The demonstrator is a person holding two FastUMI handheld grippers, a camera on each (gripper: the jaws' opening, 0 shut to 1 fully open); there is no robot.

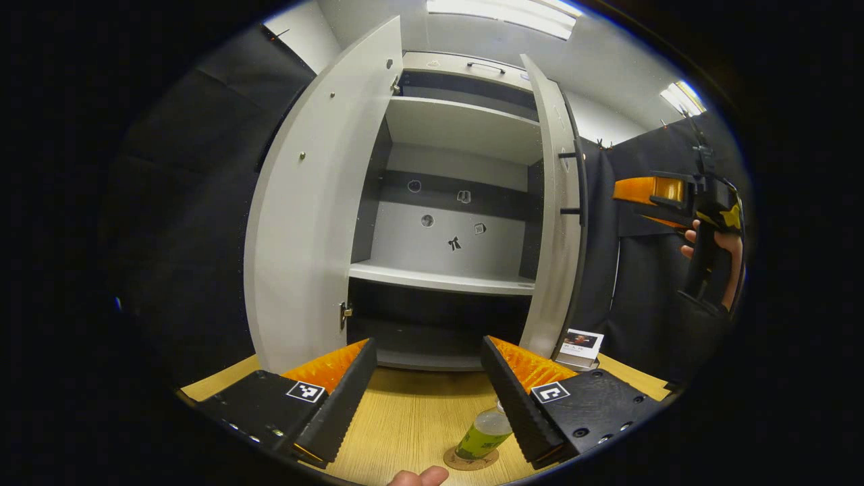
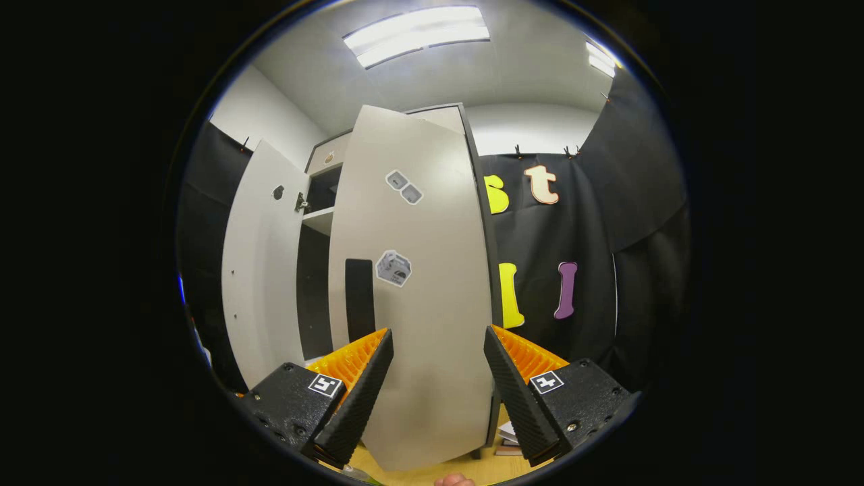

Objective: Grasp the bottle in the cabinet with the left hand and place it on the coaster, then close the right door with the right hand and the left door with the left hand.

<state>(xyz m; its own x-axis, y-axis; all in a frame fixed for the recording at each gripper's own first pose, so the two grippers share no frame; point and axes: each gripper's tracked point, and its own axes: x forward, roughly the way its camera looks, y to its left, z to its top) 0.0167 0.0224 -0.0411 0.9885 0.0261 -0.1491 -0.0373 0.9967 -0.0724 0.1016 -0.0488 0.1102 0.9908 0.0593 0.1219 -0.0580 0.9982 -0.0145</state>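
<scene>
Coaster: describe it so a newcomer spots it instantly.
Start at the open grey cabinet standing on the wooden table. In front of it, near the table's front edge, a bottle stands on a thin round coaster. The nearby booklet is rectangular and white.

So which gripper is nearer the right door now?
Right. The right gripper faces the right door close up, open. The left gripper sits back over the table, beside the bottle.

You see the bottle [image 1: 484,434] standing on the coaster [image 1: 470,460] at bottom centre; both cabinet doors, left [image 1: 310,202] and right [image 1: 557,223], hang open.
</scene>
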